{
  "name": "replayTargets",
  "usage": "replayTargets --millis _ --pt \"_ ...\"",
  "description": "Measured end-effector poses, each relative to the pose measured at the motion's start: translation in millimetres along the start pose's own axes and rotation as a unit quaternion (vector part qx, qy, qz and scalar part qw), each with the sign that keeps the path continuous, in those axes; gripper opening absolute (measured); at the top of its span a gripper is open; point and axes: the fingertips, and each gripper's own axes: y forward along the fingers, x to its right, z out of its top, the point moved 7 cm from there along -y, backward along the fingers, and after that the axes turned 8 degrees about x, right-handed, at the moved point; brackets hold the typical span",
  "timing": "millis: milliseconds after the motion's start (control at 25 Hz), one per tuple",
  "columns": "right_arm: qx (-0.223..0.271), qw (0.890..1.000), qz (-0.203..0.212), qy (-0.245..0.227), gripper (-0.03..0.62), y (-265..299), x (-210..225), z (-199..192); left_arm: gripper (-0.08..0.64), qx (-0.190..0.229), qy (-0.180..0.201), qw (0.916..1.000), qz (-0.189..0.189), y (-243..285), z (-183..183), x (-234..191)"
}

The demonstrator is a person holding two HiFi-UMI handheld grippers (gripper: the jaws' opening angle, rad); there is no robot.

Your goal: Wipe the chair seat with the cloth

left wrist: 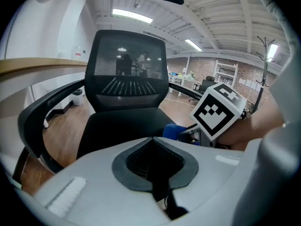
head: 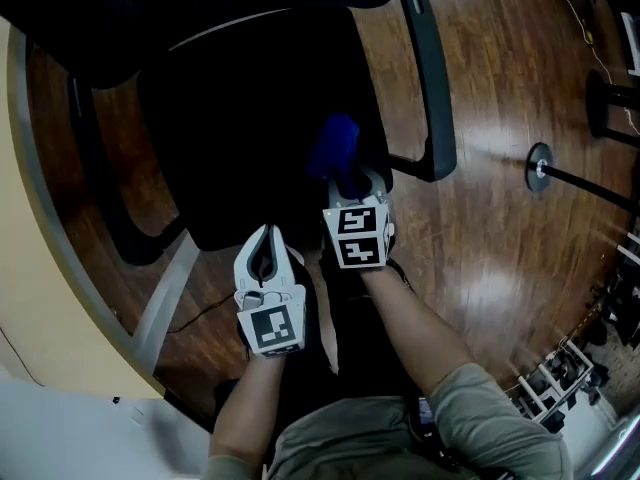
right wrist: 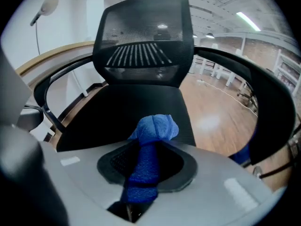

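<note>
A black office chair stands in front of me; its dark seat (head: 250, 128) fills the upper middle of the head view, and the seat (right wrist: 127, 112) lies below the mesh backrest (right wrist: 143, 36) in the right gripper view. My right gripper (head: 345, 173) is shut on a bunched blue cloth (head: 333, 146), which pokes out past the jaws over the front right part of the seat. The blue cloth (right wrist: 150, 140) shows clamped between the pads. My left gripper (head: 265, 258) hangs at the seat's front edge, jaws together and nothing in them.
The chair's armrests (head: 432, 78) flank the seat. A curved pale desk edge (head: 40, 218) runs down the left. Wooden floor (head: 500, 218) spreads to the right, with a stand base (head: 540, 166) and cables on it.
</note>
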Motion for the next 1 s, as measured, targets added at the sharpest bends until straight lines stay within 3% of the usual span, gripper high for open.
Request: replayTargets --millis 240,520,800,1000 --pt "-0.003 0.997 -0.054 0.058 0.097 -17 58 -28 0.005 -0.004 0.032 0.9983 -0.049 32 1 39" --pt "-0.017 0.993 -0.069 0.092 0.097 -22 81 -61 0.005 -0.011 0.042 0.9967 -0.069 54 -13 68" --pt "-0.020 0.993 -0.069 0.098 0.098 -17 88 -76 0.005 -0.019 0.035 0.9967 -0.071 52 -31 74" --pt "-0.006 0.995 -0.064 0.082 0.098 -23 79 -59 0.005 -0.011 0.024 0.9988 -0.041 38 -23 51"
